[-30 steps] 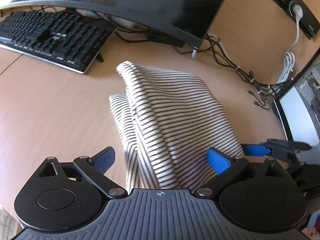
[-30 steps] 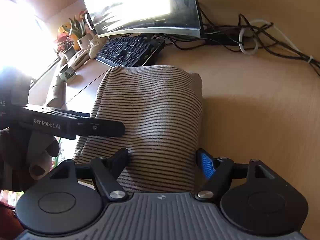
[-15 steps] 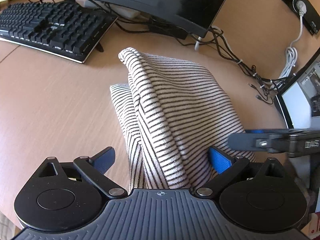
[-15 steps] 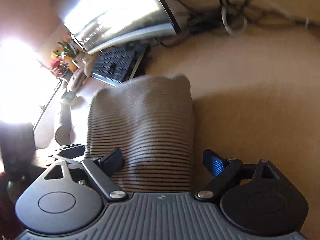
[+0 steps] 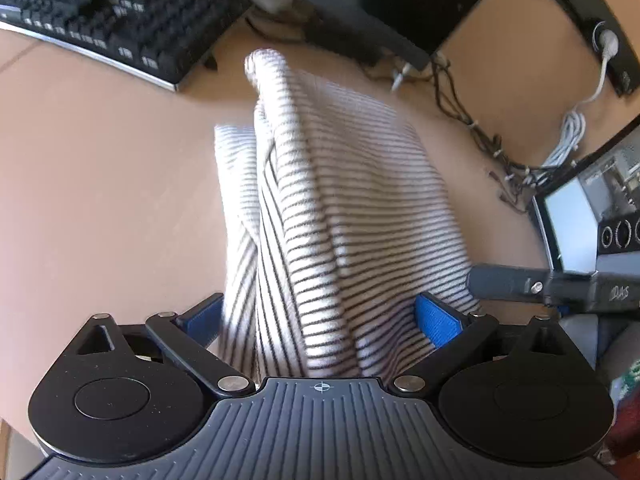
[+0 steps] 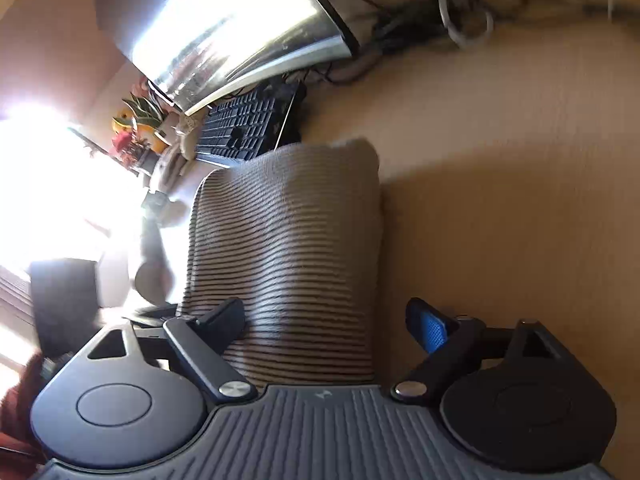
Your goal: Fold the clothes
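Observation:
A folded white top with thin black stripes point(image 5: 344, 200) lies on the wooden desk point(image 5: 100, 200). Its near end sits between the wide-apart blue pads of my left gripper point(image 5: 320, 320), and they do not squeeze it. From the right wrist the same top point(image 6: 296, 240) looks brownish in shadow. My right gripper point(image 6: 324, 324) has its jaws opening. Its left finger point(image 6: 224, 320) lies over the cloth's near left corner, while the blue right pad point(image 6: 428, 328) stands apart from the cloth above bare desk. One right finger point(image 5: 520, 284) reaches the top's right edge in the left wrist view.
A black keyboard point(image 5: 112, 12) and a curved monitor point(image 6: 240, 28) stand behind the top. Tangled cables point(image 5: 480, 136) run along the back right, and a second screen point(image 5: 592, 208) stands at the right. Potted plants point(image 6: 136, 132) sit by a bright window at the left.
My right gripper rolled and its jaws widened, so the right pad came off the cloth. Its finger slid in from the right to the top's edge. The left gripper barely moved.

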### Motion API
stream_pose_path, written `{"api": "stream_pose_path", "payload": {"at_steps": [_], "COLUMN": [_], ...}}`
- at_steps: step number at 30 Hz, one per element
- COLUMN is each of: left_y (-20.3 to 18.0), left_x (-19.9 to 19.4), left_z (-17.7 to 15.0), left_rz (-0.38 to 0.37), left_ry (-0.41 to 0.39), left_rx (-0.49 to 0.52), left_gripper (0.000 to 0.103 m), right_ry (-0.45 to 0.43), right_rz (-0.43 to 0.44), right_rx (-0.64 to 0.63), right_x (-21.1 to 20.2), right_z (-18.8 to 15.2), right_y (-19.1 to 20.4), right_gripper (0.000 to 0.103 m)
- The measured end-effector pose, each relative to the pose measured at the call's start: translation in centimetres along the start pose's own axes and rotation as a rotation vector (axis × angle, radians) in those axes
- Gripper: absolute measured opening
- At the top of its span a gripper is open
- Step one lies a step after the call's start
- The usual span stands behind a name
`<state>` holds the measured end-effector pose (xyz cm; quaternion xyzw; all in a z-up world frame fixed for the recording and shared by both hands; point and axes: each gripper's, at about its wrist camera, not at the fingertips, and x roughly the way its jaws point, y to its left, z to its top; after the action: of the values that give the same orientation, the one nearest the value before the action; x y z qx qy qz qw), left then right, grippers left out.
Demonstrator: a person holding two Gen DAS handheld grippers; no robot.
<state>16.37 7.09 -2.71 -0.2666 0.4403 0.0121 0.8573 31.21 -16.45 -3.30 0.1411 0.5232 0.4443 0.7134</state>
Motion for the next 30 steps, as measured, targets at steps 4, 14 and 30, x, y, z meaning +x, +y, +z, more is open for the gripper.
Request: {"api": "stream_pose_path", "payload": {"at_steps": [4, 14, 30], "left_y": [0.4, 5.5, 4.7], "left_x": [0.3, 0.5, -3.9], "left_z": [0.5, 4.9, 9.3], "left_rz": [-0.014, 0.071, 0.074], "left_ry": [-0.009, -0.107, -0.279], "left_rx": [-0.006, -0.114, 0.074], "left_gripper": [0.099, 0.094, 0.095], "right_ry": [0.023, 0.066, -0.091], "right_rz": [0.016, -0.018, -0.181], "right_rx": [0.004, -0.196, -0.412], "right_x": [2.2, 11.2, 8.0], "right_z": [0.6, 7.2, 6.1], "right_y": [0.1, 4.6, 8.3], "right_gripper": [0.080, 0.076, 0.103]}}
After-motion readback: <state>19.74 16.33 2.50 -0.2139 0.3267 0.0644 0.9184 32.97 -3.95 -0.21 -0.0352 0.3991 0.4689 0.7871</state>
